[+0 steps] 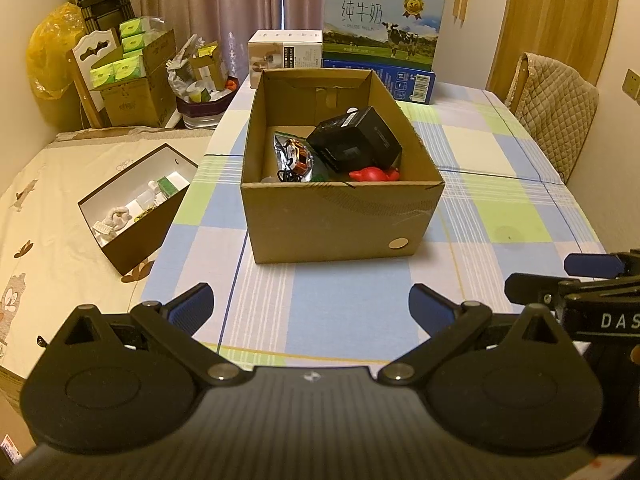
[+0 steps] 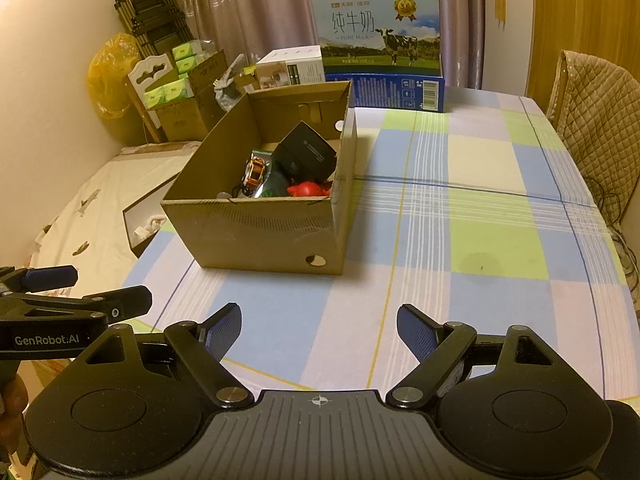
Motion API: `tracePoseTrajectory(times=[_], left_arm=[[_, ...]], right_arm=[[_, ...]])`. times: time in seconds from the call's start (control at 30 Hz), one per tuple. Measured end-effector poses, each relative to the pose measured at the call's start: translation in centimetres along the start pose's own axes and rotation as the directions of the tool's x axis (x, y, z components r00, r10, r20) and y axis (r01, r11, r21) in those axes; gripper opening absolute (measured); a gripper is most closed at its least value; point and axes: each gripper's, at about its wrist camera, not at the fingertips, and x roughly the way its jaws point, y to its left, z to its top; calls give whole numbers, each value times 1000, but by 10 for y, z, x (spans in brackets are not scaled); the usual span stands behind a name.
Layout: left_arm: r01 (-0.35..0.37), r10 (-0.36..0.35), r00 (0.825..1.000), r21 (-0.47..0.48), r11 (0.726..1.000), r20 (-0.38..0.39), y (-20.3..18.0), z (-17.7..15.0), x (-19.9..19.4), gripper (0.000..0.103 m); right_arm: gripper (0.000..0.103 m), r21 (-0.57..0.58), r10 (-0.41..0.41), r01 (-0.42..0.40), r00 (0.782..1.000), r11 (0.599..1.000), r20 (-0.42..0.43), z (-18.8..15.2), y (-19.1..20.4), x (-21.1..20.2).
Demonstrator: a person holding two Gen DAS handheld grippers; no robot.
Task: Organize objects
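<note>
Nearest, at 6 o'clock in each wrist view: left gripper [image 1: 311, 308] and right gripper [image 2: 319, 330], both with blue-padded fingers spread wide, pinching nothing, held above the checked tablecloth [image 1: 500, 208].

Cardboard box [image 1: 340, 224], open-topped, at 12 o'clock on the table, well apart from both grippers. Contents: black carton [image 1: 356, 140] tilted against the right wall; silver foil pouch [image 1: 292, 156] at its left; red toy [image 1: 374, 175] against the near wall; black cord, partly hidden below the rim.

Right wrist view only: orange toy car [image 2: 256, 170] printed on or lying by the pouch, hard to tell which; round hole [image 2: 315, 260] in the box's near wall; the left gripper's side at 9 o'clock, marked GenRobot.AI.

Left wrist view only: dark shallow box [image 1: 136, 204] at 9 o'clock on the bedsheet, off the table, holding white rope, small bottles and a green packet.

Far edge, 12 o'clock: milk carton case [image 1: 380, 20] atop a blue box [image 1: 416, 82]; white box [image 1: 284, 50] beside it.

Quilted chair back [image 1: 556, 108] at 2 o'clock.
</note>
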Motion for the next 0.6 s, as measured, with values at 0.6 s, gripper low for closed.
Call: tracePoseTrajectory(times=[0.6], left_arm=[[5, -5, 1000, 9, 1000, -5, -1, -1, 1, 102]], right_arm=[[82, 0, -1, 1, 1000, 1000, -2, 0, 0, 0]])
